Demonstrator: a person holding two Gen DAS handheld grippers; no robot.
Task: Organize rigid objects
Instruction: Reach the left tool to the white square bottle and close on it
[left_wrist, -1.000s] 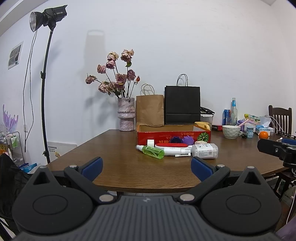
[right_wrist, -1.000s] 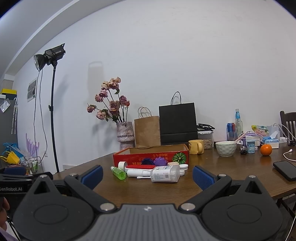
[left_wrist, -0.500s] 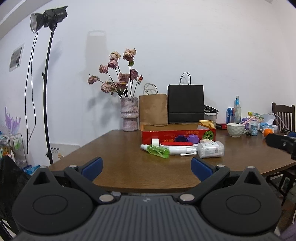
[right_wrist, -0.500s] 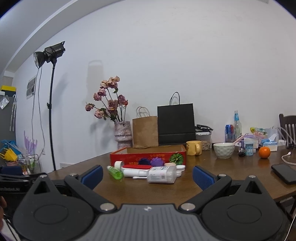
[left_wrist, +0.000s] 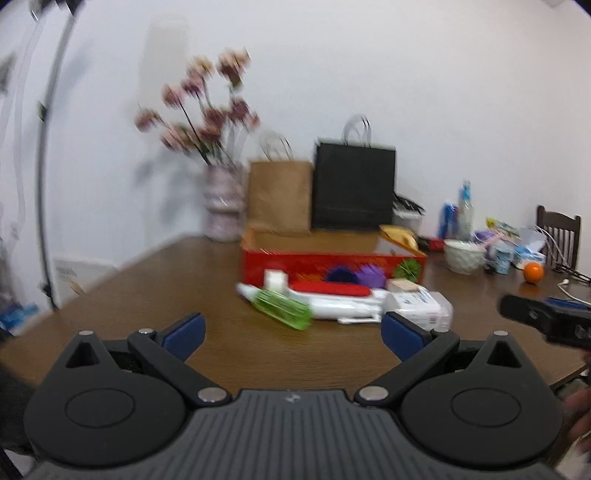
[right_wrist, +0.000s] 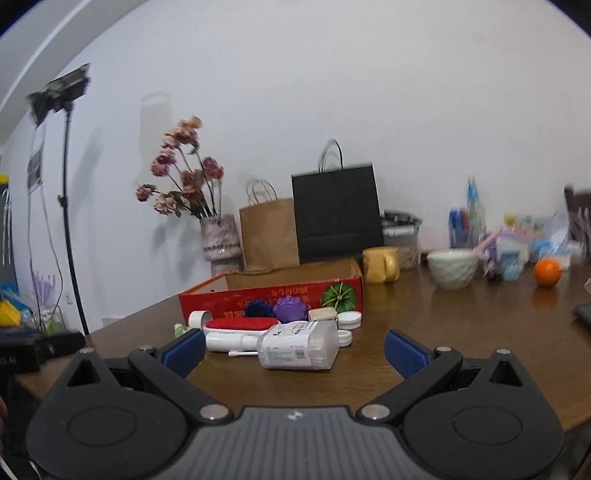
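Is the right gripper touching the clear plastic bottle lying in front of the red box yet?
Apart. The right wrist view shows the right gripper open, with bare table visible between its blue fingertips and the clear plastic bottle lying beyond them.

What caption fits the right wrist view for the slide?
Open right gripper faces a white plastic bottle lying on its side before the red cardboard box on the wooden table.

Even indoor light, fisheye-bent edges, left view smeared by motion blur.

Both wrist views face the red box (left_wrist: 332, 258) from the table's near edge
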